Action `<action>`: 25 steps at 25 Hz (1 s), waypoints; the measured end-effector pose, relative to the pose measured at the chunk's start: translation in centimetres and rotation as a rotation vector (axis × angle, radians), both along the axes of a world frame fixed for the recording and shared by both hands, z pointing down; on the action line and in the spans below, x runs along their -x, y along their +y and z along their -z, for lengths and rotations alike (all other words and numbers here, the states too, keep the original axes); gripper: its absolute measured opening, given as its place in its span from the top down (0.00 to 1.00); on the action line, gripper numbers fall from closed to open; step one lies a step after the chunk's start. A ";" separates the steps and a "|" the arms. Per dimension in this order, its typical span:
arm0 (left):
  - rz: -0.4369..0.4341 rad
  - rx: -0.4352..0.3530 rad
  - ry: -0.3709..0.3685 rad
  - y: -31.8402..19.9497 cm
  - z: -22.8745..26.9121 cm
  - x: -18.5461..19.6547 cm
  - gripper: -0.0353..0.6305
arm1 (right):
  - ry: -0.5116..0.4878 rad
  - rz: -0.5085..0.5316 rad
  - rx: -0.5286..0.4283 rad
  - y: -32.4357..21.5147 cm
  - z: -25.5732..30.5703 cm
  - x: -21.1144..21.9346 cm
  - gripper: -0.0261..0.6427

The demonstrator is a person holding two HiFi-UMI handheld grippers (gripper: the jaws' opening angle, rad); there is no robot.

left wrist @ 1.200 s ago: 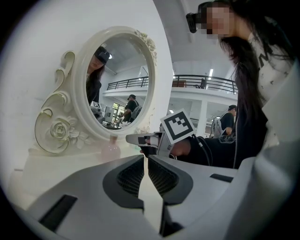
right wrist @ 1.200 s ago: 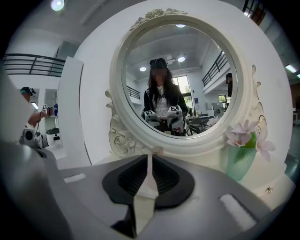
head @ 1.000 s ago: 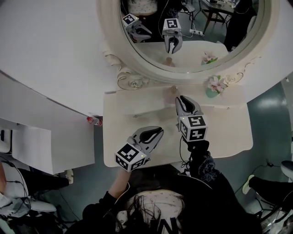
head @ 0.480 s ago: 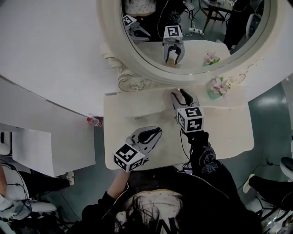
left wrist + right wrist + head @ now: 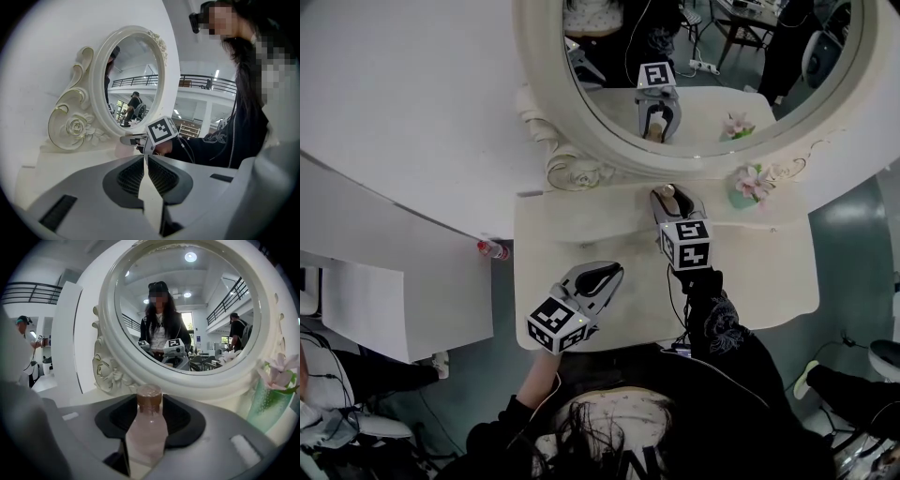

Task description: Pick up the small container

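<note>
The small container is a clear pinkish bottle with a brown cap (image 5: 146,425). It stands upright on the white dressing table (image 5: 581,220), just in front of the oval mirror. My right gripper (image 5: 147,404) has its jaws spread wide with the bottle standing between them; the pads flank its sides and I see no squeeze. From the head view the right gripper (image 5: 672,195) covers the bottle, and the mirror reflects the bottle between the parted jaws. My left gripper (image 5: 612,273) hovers over the table's front left, shut and empty, its jaws (image 5: 144,161) pressed together.
A green vase of pink flowers (image 5: 748,183) stands right of the right gripper, also in the right gripper view (image 5: 272,394). The ornate mirror frame (image 5: 572,173) rises directly behind the bottle. A small red-capped item (image 5: 492,248) lies off the table's left edge.
The right gripper has moved forward toward the mirror and its jaws have spread, so the bottle now stands between them. The left gripper has hardly moved.
</note>
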State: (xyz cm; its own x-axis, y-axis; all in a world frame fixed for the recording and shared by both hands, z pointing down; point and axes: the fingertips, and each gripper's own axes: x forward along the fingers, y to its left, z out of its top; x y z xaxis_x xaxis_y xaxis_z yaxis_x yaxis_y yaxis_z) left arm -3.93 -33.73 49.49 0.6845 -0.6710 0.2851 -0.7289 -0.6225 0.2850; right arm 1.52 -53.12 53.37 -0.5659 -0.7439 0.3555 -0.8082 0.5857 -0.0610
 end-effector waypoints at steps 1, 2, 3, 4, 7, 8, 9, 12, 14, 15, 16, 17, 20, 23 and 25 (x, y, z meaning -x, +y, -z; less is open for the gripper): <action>0.004 0.004 0.000 0.1 -0.1 0.3 0.94 | -0.009 -0.008 0.003 -0.1 0.0 0.0 0.70; 0.008 0.007 -0.001 0.1 -0.3 0.5 0.94 | -0.018 -0.016 0.004 -0.1 0.0 -0.1 0.70; 0.013 0.009 -0.001 0.2 -0.4 0.7 0.94 | -0.024 -0.023 0.004 -0.2 0.0 -0.1 0.71; 0.018 0.010 -0.001 0.3 -0.4 0.9 0.94 | -0.025 -0.027 -0.001 -0.2 0.1 -0.2 0.72; 0.035 0.008 0.004 0.5 -0.3 1.7 0.94 | -0.012 -0.033 -0.020 -0.1 0.2 -0.1 0.74; 0.040 0.006 0.007 0.5 -0.2 2.0 0.94 | -0.010 -0.036 -0.020 -0.1 0.2 -0.1 0.74; 0.045 0.004 0.008 0.5 0.0 2.3 0.94 | -0.009 -0.040 -0.017 -0.2 0.3 0.0 0.74; 0.055 0.001 0.008 0.9 0.2 3.0 0.94 | -0.004 -0.045 0.001 0.0 0.4 0.0 0.74; 0.061 0.001 0.012 1.1 0.3 3.3 0.94 | -0.005 -0.041 0.016 0.4 0.3 -0.1 0.74; 0.064 0.001 0.014 1.2 0.4 3.4 0.94 | -0.012 -0.040 0.025 0.5 0.4 -0.1 0.74; 0.065 0.000 0.016 1.3 0.4 3.5 0.94 | -0.026 -0.041 0.034 0.6 0.4 -0.1 0.74; 0.065 -0.001 0.019 1.4 0.5 3.6 0.94 | -0.042 -0.043 0.043 0.8 0.5 -0.1 0.74; 0.064 -0.004 0.031 1.7 0.6 3.7 0.94 | -0.055 -0.037 0.060 1.4 0.7 -0.2 0.74; 0.061 0.002 0.042 2.0 0.5 3.7 0.92 | -0.032 0.003 0.053 2.6 1.3 0.1 0.74; 0.047 0.022 0.053 2.2 0.2 3.4 0.90 | -0.026 0.033 0.043 3.5 2.2 0.5 0.74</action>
